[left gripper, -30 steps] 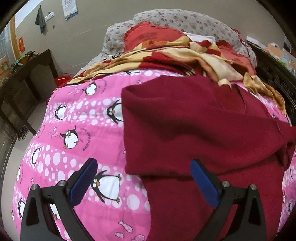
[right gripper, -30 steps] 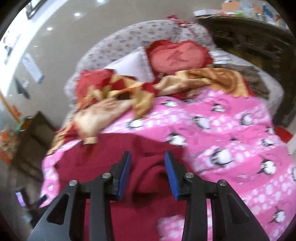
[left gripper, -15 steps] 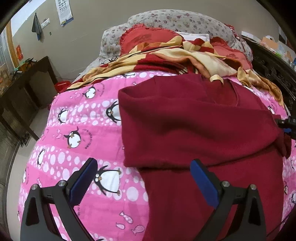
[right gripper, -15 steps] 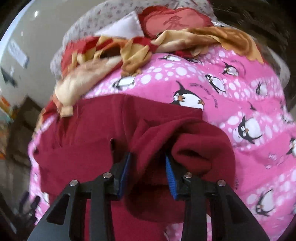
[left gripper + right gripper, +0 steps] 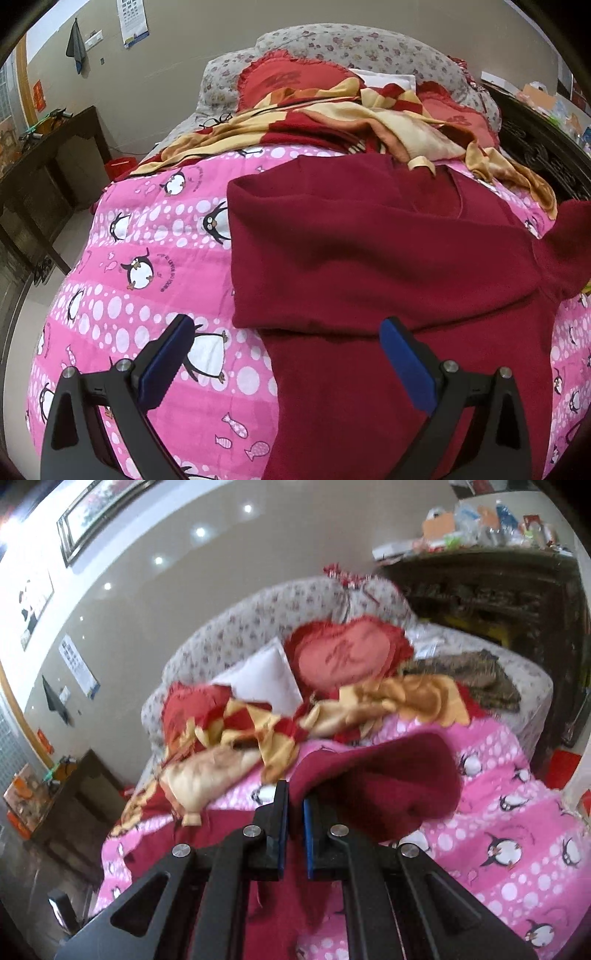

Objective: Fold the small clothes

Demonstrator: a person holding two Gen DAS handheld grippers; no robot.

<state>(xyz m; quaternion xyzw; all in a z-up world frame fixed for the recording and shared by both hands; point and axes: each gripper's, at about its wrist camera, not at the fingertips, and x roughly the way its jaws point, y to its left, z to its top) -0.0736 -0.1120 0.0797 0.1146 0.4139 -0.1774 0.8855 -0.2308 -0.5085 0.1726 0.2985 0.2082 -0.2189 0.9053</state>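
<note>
A dark red fleece garment point(image 5: 369, 258) lies spread on the pink penguin quilt point(image 5: 147, 280), its left part folded over the middle. My left gripper point(image 5: 284, 354) is open and empty, hovering over the garment's near left edge. My right gripper point(image 5: 294, 812) is shut on a fold of the same red garment point(image 5: 384, 782) and holds it lifted off the quilt point(image 5: 517, 849). That raised part also shows at the right edge of the left wrist view point(image 5: 572, 251).
A red and yellow blanket point(image 5: 351, 122) and red cushions point(image 5: 288, 81) are piled at the head of the bed. A dark wooden table point(image 5: 44, 166) stands to the left. Dark carved furniture point(image 5: 480, 598) stands to the right.
My right gripper has closed on the garment's right part and lifted it up off the quilt. My left gripper has stayed open and moved little.
</note>
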